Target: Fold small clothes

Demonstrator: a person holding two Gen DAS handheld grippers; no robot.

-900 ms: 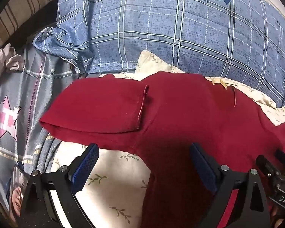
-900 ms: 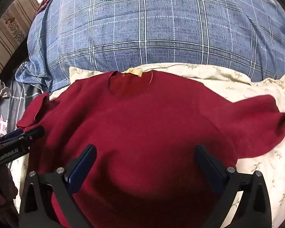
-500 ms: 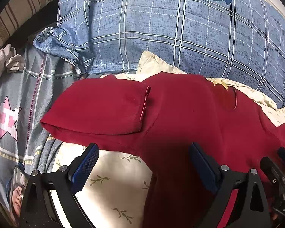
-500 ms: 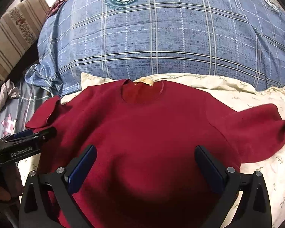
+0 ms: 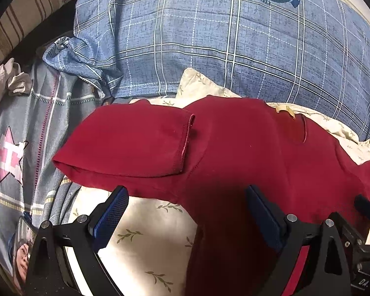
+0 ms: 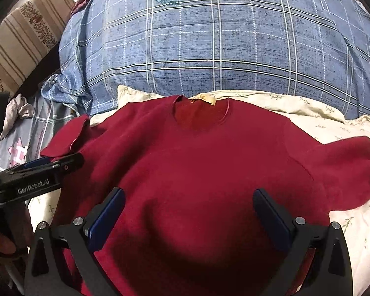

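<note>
Operator: Red T-shirt (image 6: 204, 162), spread face up on a cream leaf-print sheet (image 6: 345, 224), neckline (image 6: 201, 113) pointing away from me toward the blue plaid duvet (image 6: 209, 49). A tan label (image 6: 207, 99) sits at the back of the collar.

Observer: And the sleeves?

Operator: From the left wrist view, the sleeve (image 5: 135, 145) on the left of that picture is doubled back over the shoulder, its hem (image 5: 186, 143) running across the fabric. From the right wrist view, the other sleeve (image 6: 352, 170) lies spread out flat on the sheet.

Observer: State of the tools?

Operator: My left gripper (image 5: 185, 219) has its jaws spread wide, nothing between the blue pads (image 5: 111, 217); it hangs over the shirt's side edge, half above sheet, half above red cloth. My right gripper (image 6: 190, 219) is likewise spread wide with nothing held, hanging over the lower middle of the shirt (its shadow falls on the cloth just beneath). I cannot tell whether either set of fingertips touches the fabric.

Observer: Anything beside the work area?

Operator: A grey cover with a pink star (image 5: 8, 154) lies left of the sheet, and a striped cushion (image 6: 24, 32) sits beyond it. In the right wrist view the left tool's body reads "GenRobot.AI" (image 6: 33, 188).
</note>
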